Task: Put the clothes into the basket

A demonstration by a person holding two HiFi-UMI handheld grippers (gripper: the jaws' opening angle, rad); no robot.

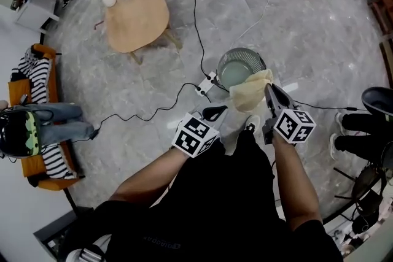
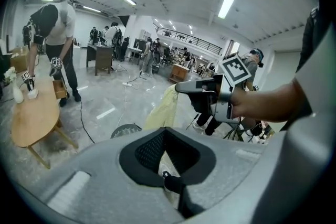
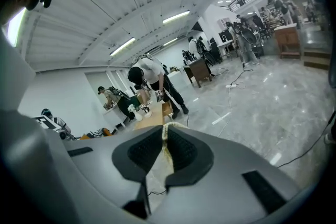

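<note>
A pale yellow cloth [image 1: 250,90] hangs from my right gripper [image 1: 268,88], which is shut on its top edge. The cloth dangles over the near rim of the round grey basket [image 1: 241,66] on the floor. In the right gripper view a thin strip of the cloth [image 3: 167,147] runs between the pads. My left gripper [image 1: 220,109] is just left of the cloth and lower, its jaws together with nothing between the tips. From the left gripper view I see the cloth [image 2: 160,110] draping down from the right gripper [image 2: 184,86], and the basket [image 2: 126,130] below it.
A power strip [image 1: 206,86] with black cables lies on the floor just left of the basket. Farther back stands an oval wooden table [image 1: 135,15] where another person works. An orange sofa [image 1: 52,89] with striped clothes is at the left. Someone's legs [image 1: 362,126] are at the right.
</note>
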